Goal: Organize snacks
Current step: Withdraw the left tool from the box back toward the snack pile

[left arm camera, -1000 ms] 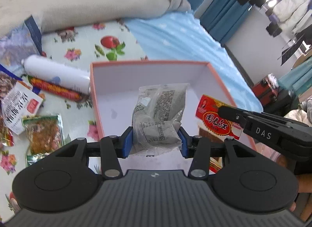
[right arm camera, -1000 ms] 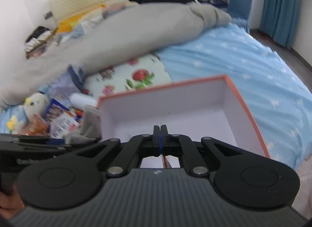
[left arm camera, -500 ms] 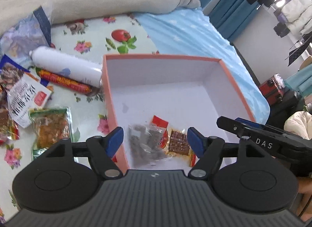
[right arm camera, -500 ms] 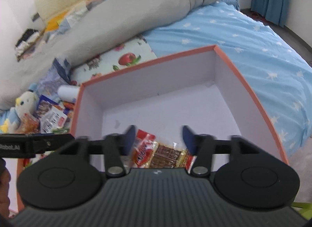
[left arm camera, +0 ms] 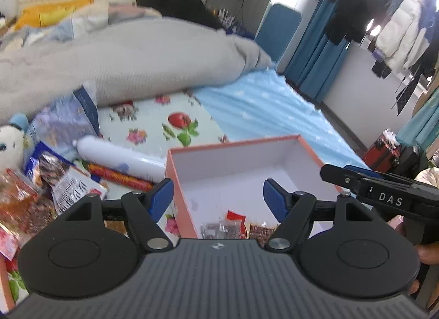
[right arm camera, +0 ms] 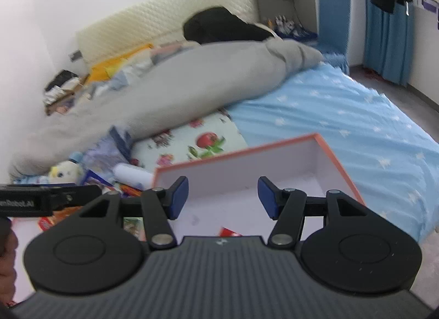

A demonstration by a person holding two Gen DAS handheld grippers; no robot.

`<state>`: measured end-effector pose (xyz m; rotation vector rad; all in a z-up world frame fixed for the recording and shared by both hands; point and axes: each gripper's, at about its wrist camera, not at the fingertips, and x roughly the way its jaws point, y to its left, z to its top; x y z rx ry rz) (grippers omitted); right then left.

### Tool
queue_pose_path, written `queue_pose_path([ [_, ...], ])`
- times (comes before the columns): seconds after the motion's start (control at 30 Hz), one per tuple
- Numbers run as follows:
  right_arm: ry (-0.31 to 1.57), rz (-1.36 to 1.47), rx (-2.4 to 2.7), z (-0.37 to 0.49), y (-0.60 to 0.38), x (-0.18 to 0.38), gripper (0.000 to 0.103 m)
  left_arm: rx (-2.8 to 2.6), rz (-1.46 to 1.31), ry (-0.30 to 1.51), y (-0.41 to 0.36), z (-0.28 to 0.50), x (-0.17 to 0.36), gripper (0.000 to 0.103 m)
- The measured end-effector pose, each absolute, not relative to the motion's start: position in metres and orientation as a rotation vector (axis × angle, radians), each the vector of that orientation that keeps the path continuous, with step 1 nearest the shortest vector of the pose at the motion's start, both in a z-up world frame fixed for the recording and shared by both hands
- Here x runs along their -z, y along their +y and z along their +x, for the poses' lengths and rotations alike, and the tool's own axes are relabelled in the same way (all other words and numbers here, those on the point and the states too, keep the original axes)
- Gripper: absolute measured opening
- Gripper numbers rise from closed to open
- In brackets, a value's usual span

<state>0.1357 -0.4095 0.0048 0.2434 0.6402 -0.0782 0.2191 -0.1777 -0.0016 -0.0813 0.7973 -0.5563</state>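
Over the box [left arm camera: 310, 151] on the bed, both tongs, left [left arm camera: 218, 195] and right [right arm camera: 222, 197], have just spread and hold nothing, two packets [left arm camera: 219, 229] lie at its near wall, while left-side snacks [left arm camera: 71, 190] look light, crinkly, best pinched by an edge.

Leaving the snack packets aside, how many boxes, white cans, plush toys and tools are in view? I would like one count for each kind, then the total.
Box: 1
Can: 1
Plush toy: 1
Tools: 2, the left tool and the right tool, both open
Total: 5
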Motion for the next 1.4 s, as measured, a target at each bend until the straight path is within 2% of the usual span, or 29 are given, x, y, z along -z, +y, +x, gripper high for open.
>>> queue_pose_path([
  [0.47, 0.573, 0.234, -0.035, 0.113, -0.337, -0.006, 0.059, 0.445, -0.098, 0.711, -0.101, 0.173, 0.0, 0.076],
  [1.4, 0.692, 0.189, -0.186, 0.08, -0.212, 0.054, 0.059, 0.227, -0.176, 0.765, 0.032, 0.111, 0.075, 0.076],
])
